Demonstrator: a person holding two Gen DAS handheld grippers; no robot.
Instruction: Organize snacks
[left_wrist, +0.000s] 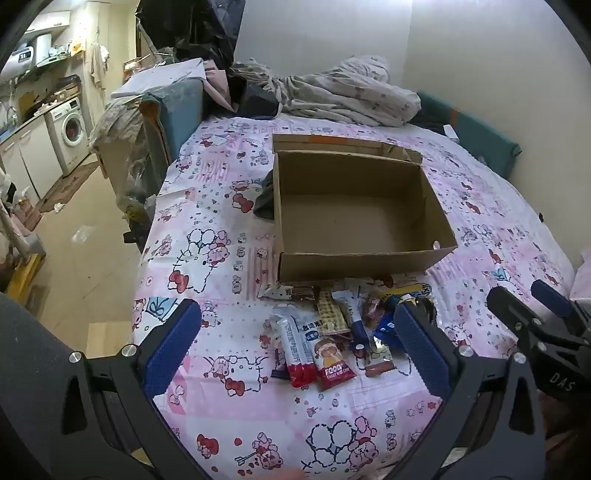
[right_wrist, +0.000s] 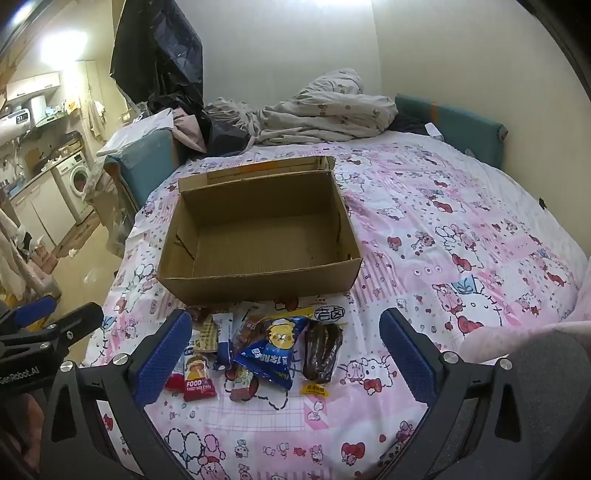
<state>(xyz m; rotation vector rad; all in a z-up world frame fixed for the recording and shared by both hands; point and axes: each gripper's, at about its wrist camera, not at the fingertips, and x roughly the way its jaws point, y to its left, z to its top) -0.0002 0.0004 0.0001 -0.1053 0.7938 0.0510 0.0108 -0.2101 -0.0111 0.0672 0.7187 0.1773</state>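
Right now both grippers hang over a bed with a pink cartoon sheet, and both point down at a little heap of snacks lying on the sheet. Just behind the heap, touching or almost touching it, sits an open cardboard box with nothing inside it yet, so no snack looks put away so far. The left gripper has its blue fingers spread as wide as they go, and nothing is held between them. The right gripper is the same, fingers wide and empty. From the right side, the snacks lie straight ahead in the gap between the fingers, with a blue bag and a dark brown pack near the middle. From the left side, the heap also lies ahead, but it spreads more toward the right finger, with a red and white bar and a red pack with a cartoon child closest. Most of the long thin packs lie with their long side running away from the grippers, toward the box, so fingers coming down would close across the thin way, which looks like an easy pinch. Each hand seems about as near as the other; the right one is better lined up for the blue bag and dark pack, the left one for the red packs. The box is then only a short carry forward
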